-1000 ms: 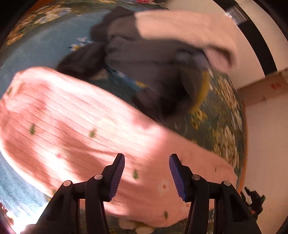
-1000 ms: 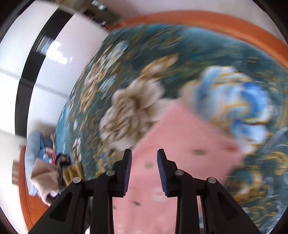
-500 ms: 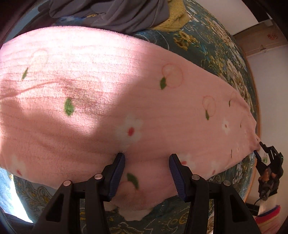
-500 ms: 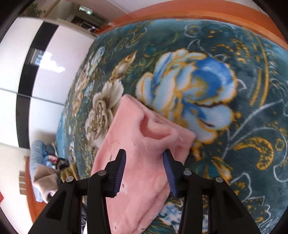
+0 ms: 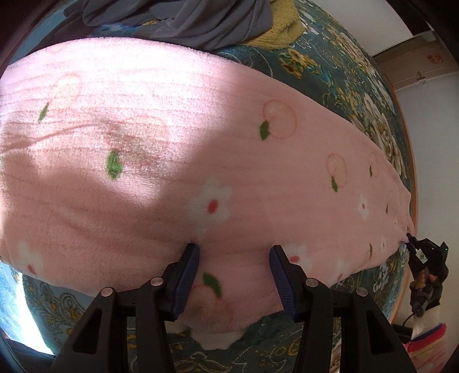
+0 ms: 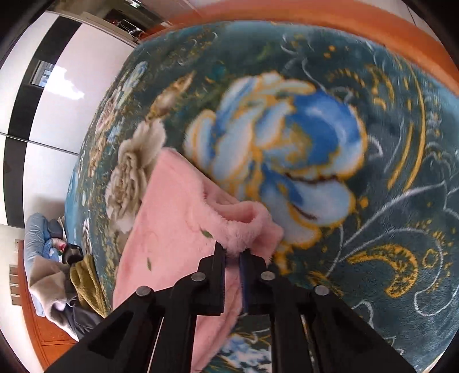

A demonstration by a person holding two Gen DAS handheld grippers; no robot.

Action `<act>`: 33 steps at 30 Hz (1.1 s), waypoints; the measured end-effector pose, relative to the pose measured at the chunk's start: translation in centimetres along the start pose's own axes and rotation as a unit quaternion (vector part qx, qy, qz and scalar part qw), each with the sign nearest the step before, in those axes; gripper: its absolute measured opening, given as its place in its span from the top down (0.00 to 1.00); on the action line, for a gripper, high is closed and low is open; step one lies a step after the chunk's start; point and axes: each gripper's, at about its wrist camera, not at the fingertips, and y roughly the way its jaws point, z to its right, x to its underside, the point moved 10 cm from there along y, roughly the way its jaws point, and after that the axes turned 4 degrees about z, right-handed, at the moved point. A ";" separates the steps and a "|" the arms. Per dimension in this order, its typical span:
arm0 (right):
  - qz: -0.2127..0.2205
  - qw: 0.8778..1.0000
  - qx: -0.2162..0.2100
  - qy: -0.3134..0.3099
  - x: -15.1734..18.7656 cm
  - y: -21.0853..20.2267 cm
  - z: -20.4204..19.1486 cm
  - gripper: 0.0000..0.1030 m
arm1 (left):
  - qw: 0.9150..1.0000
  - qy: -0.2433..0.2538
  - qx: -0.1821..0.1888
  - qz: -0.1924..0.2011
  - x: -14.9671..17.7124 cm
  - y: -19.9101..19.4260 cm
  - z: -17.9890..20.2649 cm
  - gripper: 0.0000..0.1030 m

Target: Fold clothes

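A pink fleece garment (image 5: 178, 160) with white flowers and green leaves lies spread across the floral bedspread (image 5: 338, 83). My left gripper (image 5: 233, 275) is open, its fingers resting on the garment's near hem. In the right wrist view the same pink garment (image 6: 172, 235) ends in a folded corner, and my right gripper (image 6: 233, 258) is shut on that corner's fluffy edge. The right gripper also shows in the left wrist view (image 5: 424, 258) at the garment's far right end.
A pile of grey and mustard clothes (image 5: 200, 25) lies beyond the pink garment; it also shows in the right wrist view (image 6: 71, 281). An orange wooden bed edge (image 6: 358, 20) borders the spread. White wardrobe panels (image 6: 51, 94) stand behind.
My right gripper has closed on the garment's corner; half a second ago its jaws were open around it. My left gripper has come down onto the near hem and stayed open.
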 end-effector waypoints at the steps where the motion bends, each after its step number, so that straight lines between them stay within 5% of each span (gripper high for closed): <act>1: 0.004 1.000 -0.003 -0.001 0.0 -0.2 0.0 0.81 | 1.000 -0.002 0.001 0.000 0.0 0.0 -0.1 0.46; 3: 0.007 1.000 0.012 -0.005 -0.1 -0.6 0.6 0.59 | 1.000 -0.005 0.003 0.000 0.0 0.1 -0.2 0.46; 8: -0.005 1.000 0.011 0.020 0.2 0.2 1.9 0.51 | 1.000 -0.007 0.001 -0.001 -0.5 0.6 0.1 0.46; 12: 0.016 0.997 -0.032 0.062 -0.4 0.8 1.5 0.50 | 1.000 -0.006 0.001 0.000 -0.6 0.7 0.1 0.46; 14: 0.017 0.995 -0.041 0.084 -0.4 1.2 1.6 0.55 | 1.000 -0.010 0.004 0.001 -0.6 0.8 0.1 0.46; 17: 0.015 0.993 -0.048 0.108 -0.2 1.4 1.4 0.80 | 1.000 -0.013 0.007 0.000 -0.7 0.8 -0.1 0.46; 20: 0.027 0.993 -0.059 0.097 -0.3 0.2 -0.2 0.83 | 1.000 -0.015 0.010 0.000 -0.7 0.9 -0.1 0.46; 26: 0.059 0.989 -0.125 -0.049 0.2 -6.3 -11.1 0.83 | 0.998 -0.032 0.044 0.034 -1.7 -0.5 0.3 0.46; 33: 0.008 0.937 -0.224 -0.267 12.2 -11.1 -27.5 0.83 | 0.978 -0.118 0.109 0.134 -4.0 -5.5 -2.6 0.43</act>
